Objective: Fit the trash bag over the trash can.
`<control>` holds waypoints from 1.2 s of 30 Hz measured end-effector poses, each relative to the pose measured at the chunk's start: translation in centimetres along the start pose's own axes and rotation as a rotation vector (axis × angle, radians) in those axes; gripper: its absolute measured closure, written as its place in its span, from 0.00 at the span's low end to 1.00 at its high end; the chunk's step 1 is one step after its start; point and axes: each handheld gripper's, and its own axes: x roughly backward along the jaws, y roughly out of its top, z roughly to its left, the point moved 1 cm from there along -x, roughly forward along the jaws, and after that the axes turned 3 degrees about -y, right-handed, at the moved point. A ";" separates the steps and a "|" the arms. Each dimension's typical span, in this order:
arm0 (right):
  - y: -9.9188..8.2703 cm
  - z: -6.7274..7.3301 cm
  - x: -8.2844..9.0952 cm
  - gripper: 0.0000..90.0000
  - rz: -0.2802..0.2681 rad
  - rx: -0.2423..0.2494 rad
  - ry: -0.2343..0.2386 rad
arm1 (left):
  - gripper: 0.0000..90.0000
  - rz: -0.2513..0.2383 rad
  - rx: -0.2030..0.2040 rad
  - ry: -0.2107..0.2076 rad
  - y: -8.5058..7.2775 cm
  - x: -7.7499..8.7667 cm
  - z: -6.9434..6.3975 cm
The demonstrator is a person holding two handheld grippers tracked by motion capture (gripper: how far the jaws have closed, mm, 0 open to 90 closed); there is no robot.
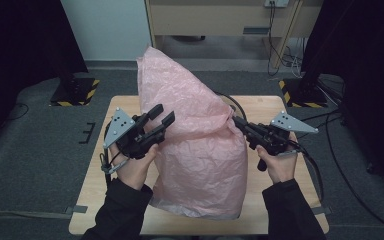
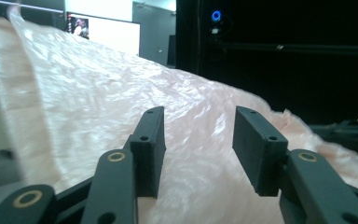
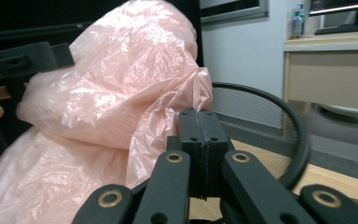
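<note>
Left gripper (image 1: 164, 115) agape, right gripper (image 1: 236, 121) clamped.

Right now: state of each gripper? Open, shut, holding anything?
Left gripper: open, jaws apart just above the pink plastic bag, nothing pinched between them.
Right gripper: shut on a bunched fold of the pink plastic bag at its side.

A large, thin, crinkled pink plastic bag (image 1: 200, 135) stands puffed up in the middle of the light wooden surface (image 1: 275, 210), its peak leaning toward the far left. A gathered fold at its right side is pinched in the right hand-held gripper (image 1: 240, 123).
</note>
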 end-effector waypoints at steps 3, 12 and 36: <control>0.1 -0.3 -0.2 1.00 0.002 0.006 -0.018 | 0.60 0.032 -0.015 0.009 -0.6 -0.4 0.3; 0.0 -1.5 -0.2 1.00 0.040 0.028 -0.072 | 0.64 0.103 -0.026 0.025 -2.5 -2.2 1.1; 2.3 -3.1 -0.9 0.52 -0.072 0.002 -0.035 | 0.71 0.157 -0.034 -0.002 -3.8 -3.6 1.8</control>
